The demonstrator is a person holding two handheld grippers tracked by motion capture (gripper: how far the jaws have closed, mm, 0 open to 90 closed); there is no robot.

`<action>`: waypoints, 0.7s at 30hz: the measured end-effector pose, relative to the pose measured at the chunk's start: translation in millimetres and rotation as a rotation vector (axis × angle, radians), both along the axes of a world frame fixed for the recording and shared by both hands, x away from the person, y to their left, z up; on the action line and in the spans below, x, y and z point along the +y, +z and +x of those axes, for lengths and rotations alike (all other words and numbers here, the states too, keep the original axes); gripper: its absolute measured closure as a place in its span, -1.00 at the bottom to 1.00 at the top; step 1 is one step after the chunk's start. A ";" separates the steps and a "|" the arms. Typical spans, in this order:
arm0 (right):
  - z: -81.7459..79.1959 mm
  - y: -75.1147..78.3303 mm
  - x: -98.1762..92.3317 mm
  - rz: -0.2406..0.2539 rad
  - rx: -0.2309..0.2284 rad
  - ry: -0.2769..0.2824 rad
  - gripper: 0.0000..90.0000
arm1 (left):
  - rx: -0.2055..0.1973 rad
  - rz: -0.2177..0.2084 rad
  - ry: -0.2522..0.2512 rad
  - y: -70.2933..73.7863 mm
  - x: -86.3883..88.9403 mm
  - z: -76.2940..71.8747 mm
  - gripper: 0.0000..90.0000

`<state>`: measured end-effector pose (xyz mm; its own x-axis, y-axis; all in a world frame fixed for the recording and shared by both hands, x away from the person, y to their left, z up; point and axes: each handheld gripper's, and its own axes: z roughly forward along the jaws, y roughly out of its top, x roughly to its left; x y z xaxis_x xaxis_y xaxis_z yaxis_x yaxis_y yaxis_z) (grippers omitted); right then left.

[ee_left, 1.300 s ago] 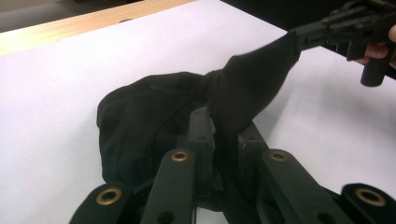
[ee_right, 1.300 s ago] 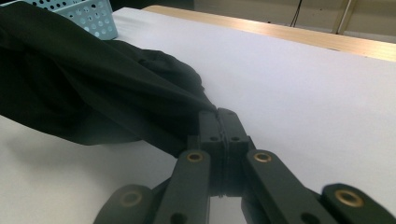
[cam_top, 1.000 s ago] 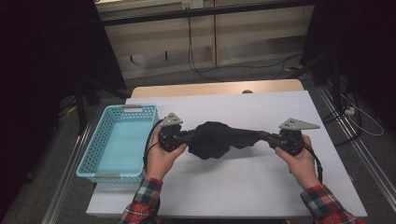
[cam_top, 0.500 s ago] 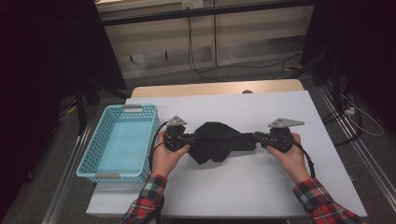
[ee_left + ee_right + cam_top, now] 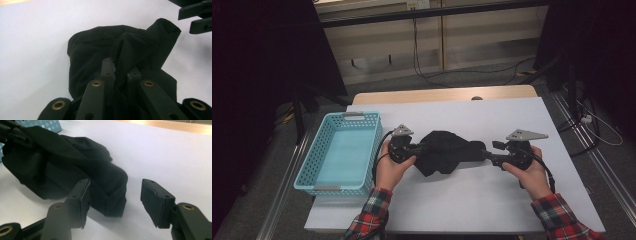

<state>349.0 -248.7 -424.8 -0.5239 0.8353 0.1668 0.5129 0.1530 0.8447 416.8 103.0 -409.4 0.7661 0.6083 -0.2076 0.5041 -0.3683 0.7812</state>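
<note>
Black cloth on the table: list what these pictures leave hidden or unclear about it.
- Black cloth: what kind of garment it is; bunched and dark in the high view, folds merge.
- Its pinched edge: left gripper view, the left tool covers it.
- Its underside: hidden against the white table.
- Its left end: right gripper view, cut off by the frame's edge near the blue basket.
- Whether the open right tool brushes it: unclear.

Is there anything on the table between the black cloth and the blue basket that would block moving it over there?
Nothing visible: bare white table separates the black cloth from the blue basket; the left gripper pinching it sits on that side.
</note>
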 end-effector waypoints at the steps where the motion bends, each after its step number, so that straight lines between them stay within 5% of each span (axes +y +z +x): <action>1: -1.7 -0.9 0.3 -0.007 0.000 0.003 -0.06 | 0.000 0.001 0.001 -0.1 -0.3 0.1 0.80; 13: -4.4 -15.6 11.6 -0.071 0.023 0.050 0.33 | -0.002 -0.006 0.004 2.1 0.6 -2.7 0.80; 21: 0.4 -24.0 24.9 -0.126 0.018 0.079 0.35 | -0.004 -0.018 0.016 2.3 3.3 -3.2 0.80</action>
<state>349.4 -223.8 -448.8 -0.5864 0.8067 0.0735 0.5104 0.2975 0.8069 413.7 106.2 -407.1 0.7572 0.6163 -0.2162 0.5070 -0.3459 0.7895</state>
